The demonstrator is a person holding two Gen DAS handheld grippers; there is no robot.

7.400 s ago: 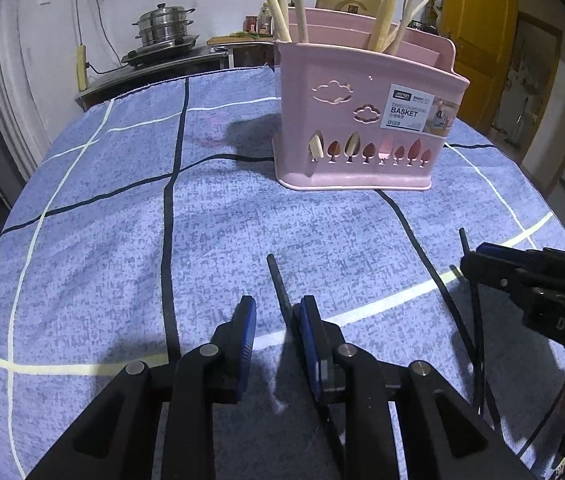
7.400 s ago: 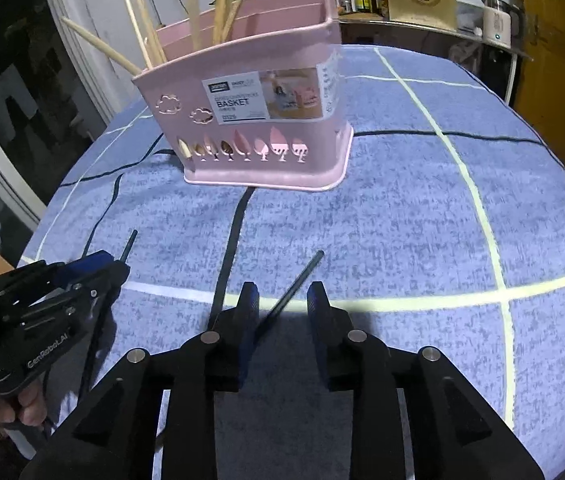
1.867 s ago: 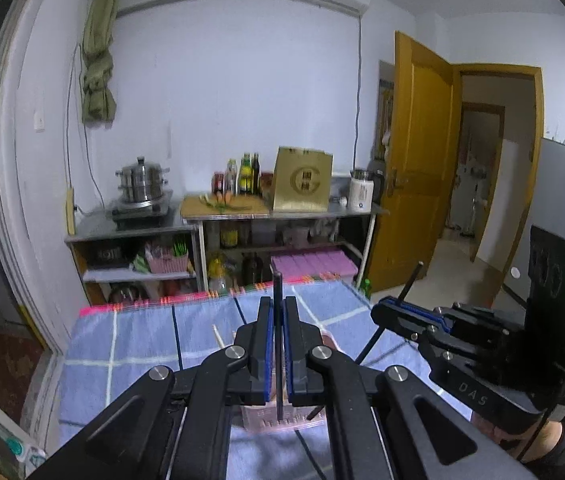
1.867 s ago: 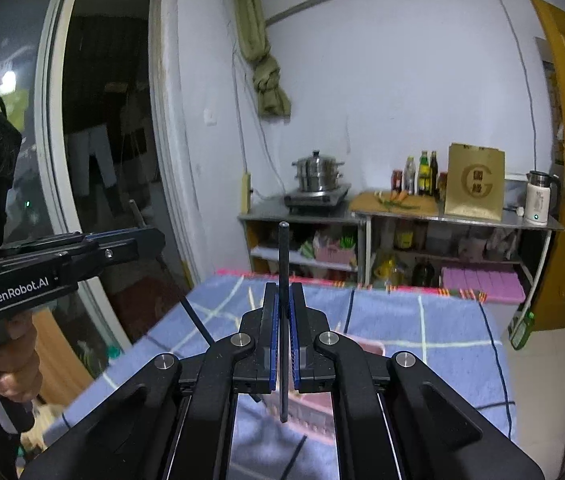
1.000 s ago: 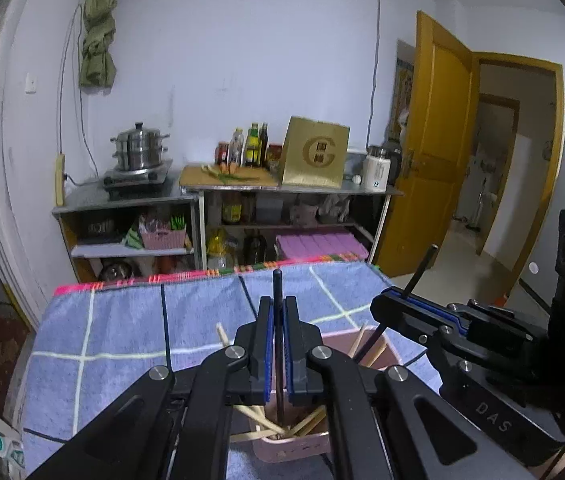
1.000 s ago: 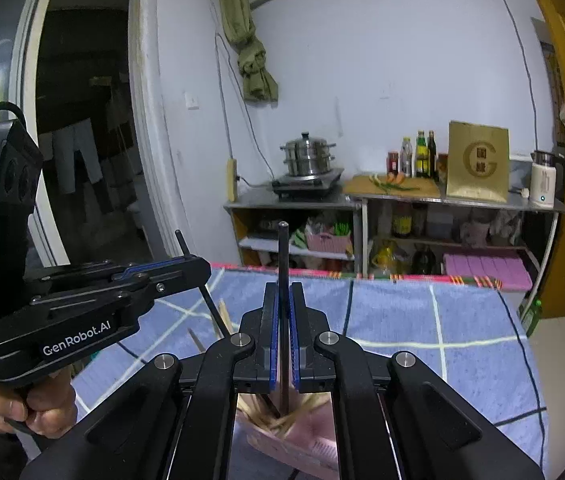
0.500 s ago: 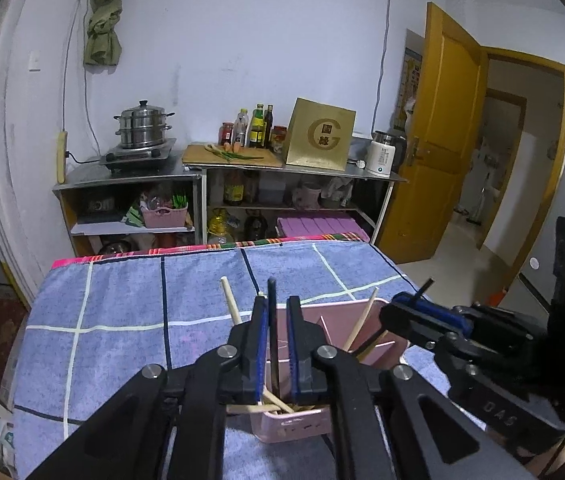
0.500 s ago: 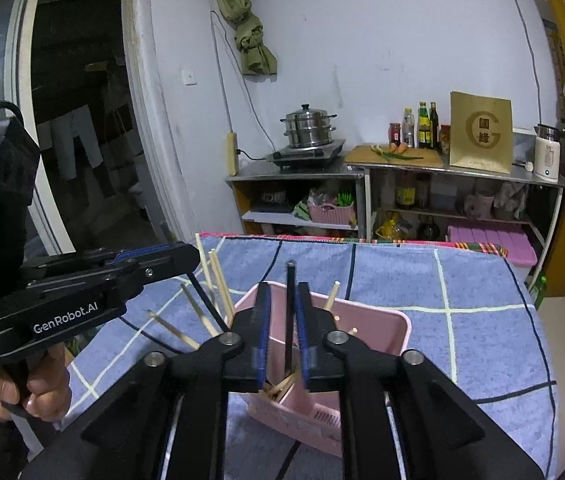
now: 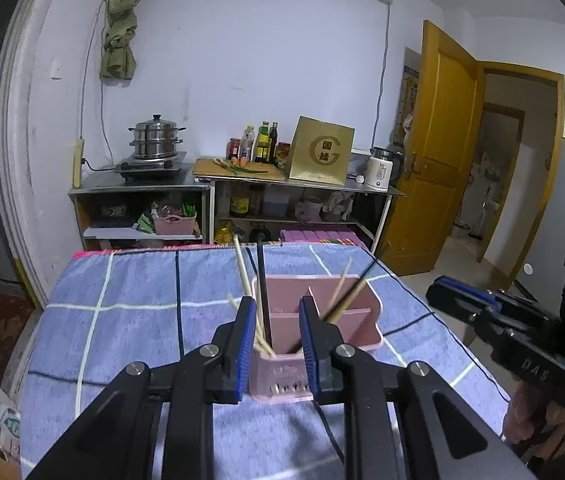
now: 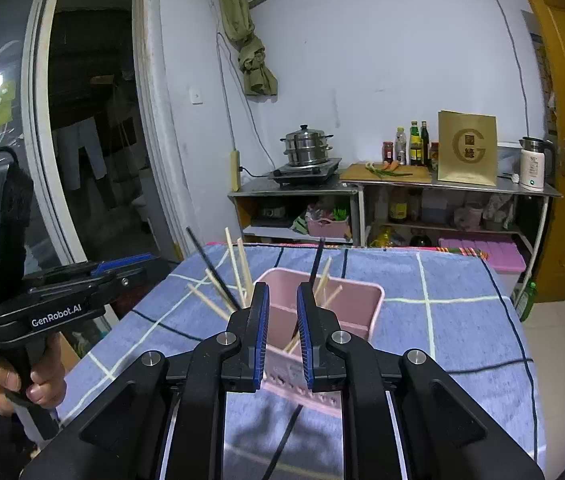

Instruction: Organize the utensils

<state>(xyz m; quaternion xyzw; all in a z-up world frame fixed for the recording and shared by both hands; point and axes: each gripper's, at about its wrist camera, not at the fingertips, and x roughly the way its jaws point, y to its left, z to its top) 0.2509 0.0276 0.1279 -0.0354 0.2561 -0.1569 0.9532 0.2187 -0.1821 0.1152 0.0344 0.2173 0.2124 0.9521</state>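
Left wrist view: the left gripper (image 9: 274, 334) hangs over a pink utensil basket (image 9: 356, 318) that stands on a table covered by a blue cloth (image 9: 130, 320) with white and black grid lines. Its jaws have just been opening and now stand apart with a clear gap. A black chopstick (image 9: 262, 292) rises upright through that gap, its lower end down in the near-left compartment of the basket, and neither blue pad presses on it. Pale wooden chopsticks (image 9: 244, 276) lean in the same compartment, just beside the black one. A second black chopstick (image 9: 362, 280) leans with more pale ones in the right compartment. The right gripper (image 9: 458, 304) shows at the right edge, near the basket, held by a hand low in the corner. In the right wrist view, the right gripper (image 10: 282, 334) also hangs over the basket (image 10: 358, 308). Its jaws are parted by a narrow gap and grip nothing. A black chopstick (image 10: 316, 262) leans in the basket beyond them, free of both pads. The left gripper (image 10: 138, 266) sits at the left, held by a hand (image 10: 38, 382), with the other black chopstick (image 10: 210, 268) slanting in the basket's left compartment just past its tips. Behind the table stand metal shelves with a steamer pot (image 10: 307, 146), bottles and a kettle.
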